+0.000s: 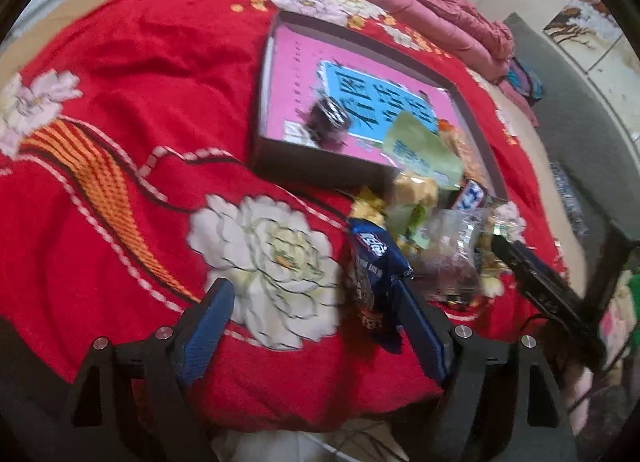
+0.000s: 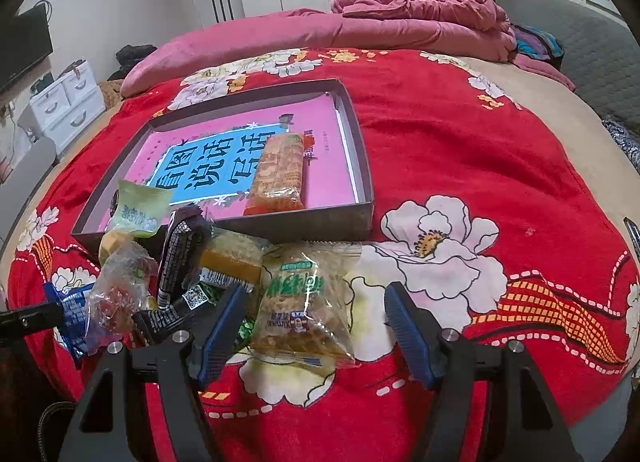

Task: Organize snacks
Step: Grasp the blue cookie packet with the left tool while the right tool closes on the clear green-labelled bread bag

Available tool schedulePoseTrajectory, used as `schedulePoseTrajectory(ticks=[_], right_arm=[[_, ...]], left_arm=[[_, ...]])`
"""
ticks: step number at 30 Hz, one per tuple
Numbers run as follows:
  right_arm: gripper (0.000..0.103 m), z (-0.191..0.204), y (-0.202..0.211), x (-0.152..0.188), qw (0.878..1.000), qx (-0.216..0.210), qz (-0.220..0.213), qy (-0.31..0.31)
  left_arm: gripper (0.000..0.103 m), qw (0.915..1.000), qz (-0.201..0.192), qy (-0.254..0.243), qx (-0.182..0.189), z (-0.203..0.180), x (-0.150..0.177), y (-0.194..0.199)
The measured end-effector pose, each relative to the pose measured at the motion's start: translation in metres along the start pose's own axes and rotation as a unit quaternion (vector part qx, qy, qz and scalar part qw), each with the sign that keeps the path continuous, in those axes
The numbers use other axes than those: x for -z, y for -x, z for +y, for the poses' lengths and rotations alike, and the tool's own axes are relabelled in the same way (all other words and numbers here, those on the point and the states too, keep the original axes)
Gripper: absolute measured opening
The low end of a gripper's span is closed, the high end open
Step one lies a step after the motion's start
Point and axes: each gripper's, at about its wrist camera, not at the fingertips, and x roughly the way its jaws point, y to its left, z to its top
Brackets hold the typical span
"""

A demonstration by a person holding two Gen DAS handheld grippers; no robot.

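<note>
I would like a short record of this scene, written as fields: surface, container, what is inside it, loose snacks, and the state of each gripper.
surface: red flowered blanket on a bed
container: shallow grey cardboard box with a pink and blue printed sheet in it
inside: long orange snack packet; in the left wrist view also a small dark wrapped snack
loose snacks: pile in front of the box, including a clear packet with green print and a blue packet
left gripper: open, holding nothing
right gripper: open around the clear packet, pads not pressing
</note>
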Motion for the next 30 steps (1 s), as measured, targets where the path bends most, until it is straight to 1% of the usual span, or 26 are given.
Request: schedulePoseTrajectory(ticks=[1, 3, 5, 13, 16, 20, 25, 29, 30], right_arm=[[0.071, 0.0, -0.001, 0.0, 1.0, -0.001, 0.001, -0.001], [0.071, 0.0, -0.005, 0.0, 1.0, -0.003, 0.005, -0.002], [0.071, 0.0, -0.01, -0.001, 1.0, -0.005, 0.008, -0.002], [0.067, -0.004, -0.016, -0.001, 1.0, -0.014, 0.01, -0.012], [0.067, -0.003, -0.015, -0.001, 1.0, -0.014, 0.01, -0.011], [0.067, -0.005, -0.016, -0.001, 1.0, -0.016, 0.009, -0.013], [0.066, -0.007, -0.015, -0.002, 1.0, -0.019, 0.008, -0.016], [0.061, -0.008, -0.016, -0.002, 0.999, -0.026, 0.009, -0.017], [0.058, -0.007, -0.016, -0.003, 0.999, -0.028, 0.009, -0.015]], left_arm=[[0.083, 1.0, 0.005, -0.001, 0.009, -0.002, 0.001, -0.002], [0.083, 0.9999, 0.007, -0.005, 0.009, -0.005, 0.002, -0.004], [0.083, 0.9997, 0.009, -0.009, 0.019, -0.01, 0.003, -0.005], [0.083, 0.9995, 0.005, -0.021, 0.024, -0.025, 0.001, -0.014], [0.083, 0.9996, 0.003, -0.025, 0.016, -0.026, 0.0, -0.013], [0.083, 1.0, -0.002, -0.008, 0.002, -0.015, -0.002, -0.006], [0.083, 0.9995, -0.015, 0.009, -0.028, 0.0, -0.005, 0.002], [0.083, 0.9996, -0.01, 0.018, -0.018, 0.005, -0.003, 0.002], [0.083, 0.9996, -0.009, 0.022, -0.014, 0.006, -0.002, 0.002]])
